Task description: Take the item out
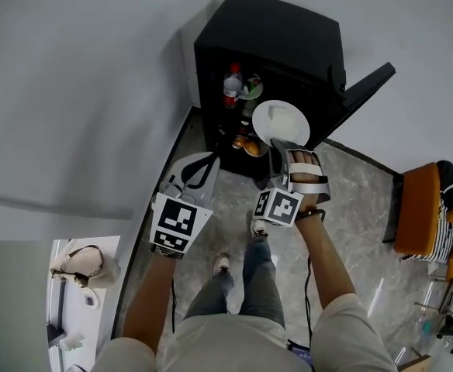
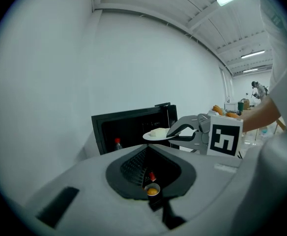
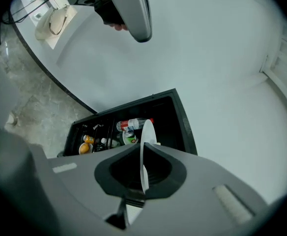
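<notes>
A black mini fridge [image 1: 288, 29] stands open against the wall, its door [image 1: 366, 84] swung out to the right. My right gripper [image 1: 282, 147] is shut on the rim of a white plate [image 1: 285, 122] and holds it level just outside the fridge's opening. A pale block of food [image 2: 158, 132] lies on the plate. In the right gripper view the plate [image 3: 146, 146] shows edge-on between the jaws. My left gripper [image 1: 209, 161] hangs to the left of the plate, open and holding nothing. Inside the fridge are a red-capped bottle [image 1: 232, 84] and an orange in a bowl [image 1: 254, 147].
The fridge sits in a corner, with the white wall behind it and to its left. An orange chair [image 1: 416, 208] stands at the right. A white counter [image 1: 67, 316] with a beige bag [image 1: 83, 266] is at the lower left. The person's feet stand on the marble floor [image 1: 350, 200].
</notes>
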`<move>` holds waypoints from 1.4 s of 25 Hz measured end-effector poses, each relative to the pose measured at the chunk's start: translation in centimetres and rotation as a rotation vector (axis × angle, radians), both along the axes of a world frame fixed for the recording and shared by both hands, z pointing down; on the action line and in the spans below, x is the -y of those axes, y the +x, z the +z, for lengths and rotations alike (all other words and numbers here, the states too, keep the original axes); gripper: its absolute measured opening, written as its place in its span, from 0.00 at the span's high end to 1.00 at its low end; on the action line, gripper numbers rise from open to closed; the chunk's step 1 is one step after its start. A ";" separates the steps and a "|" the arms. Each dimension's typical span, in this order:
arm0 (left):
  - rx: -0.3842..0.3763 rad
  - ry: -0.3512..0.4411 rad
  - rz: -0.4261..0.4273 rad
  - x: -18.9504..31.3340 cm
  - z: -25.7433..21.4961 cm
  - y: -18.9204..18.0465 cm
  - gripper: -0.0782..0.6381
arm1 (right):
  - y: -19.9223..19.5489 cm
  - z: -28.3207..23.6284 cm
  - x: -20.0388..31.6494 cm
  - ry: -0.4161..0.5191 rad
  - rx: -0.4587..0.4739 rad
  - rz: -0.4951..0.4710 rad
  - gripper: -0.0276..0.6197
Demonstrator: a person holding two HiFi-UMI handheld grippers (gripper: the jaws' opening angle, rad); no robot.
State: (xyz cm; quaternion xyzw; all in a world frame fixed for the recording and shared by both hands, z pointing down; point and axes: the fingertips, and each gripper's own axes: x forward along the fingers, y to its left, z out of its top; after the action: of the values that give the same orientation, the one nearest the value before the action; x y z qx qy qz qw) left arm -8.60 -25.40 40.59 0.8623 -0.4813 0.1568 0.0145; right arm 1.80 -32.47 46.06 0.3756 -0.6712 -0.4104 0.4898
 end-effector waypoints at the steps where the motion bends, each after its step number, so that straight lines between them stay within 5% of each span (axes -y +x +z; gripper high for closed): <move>1: -0.002 0.006 0.005 -0.4 -0.7 0.3 0.89 | 0.1 -0.8 -0.7 -0.002 0.001 0.000 0.93; 22: -0.042 0.162 0.101 -10.2 -11.4 5.6 0.89 | 4.7 -15.0 -15.8 0.044 0.014 -0.035 0.93; 35: -0.022 0.229 0.114 -12.4 -13.4 7.4 0.89 | 6.6 -16.5 -19.8 0.054 -0.002 -0.015 0.93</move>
State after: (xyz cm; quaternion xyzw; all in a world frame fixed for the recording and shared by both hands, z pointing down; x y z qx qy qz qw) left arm -1.21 -12.98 27.18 0.8858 -0.4462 0.0920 -0.0879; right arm 8.42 -12.70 29.56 0.3832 -0.6622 -0.4326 0.4770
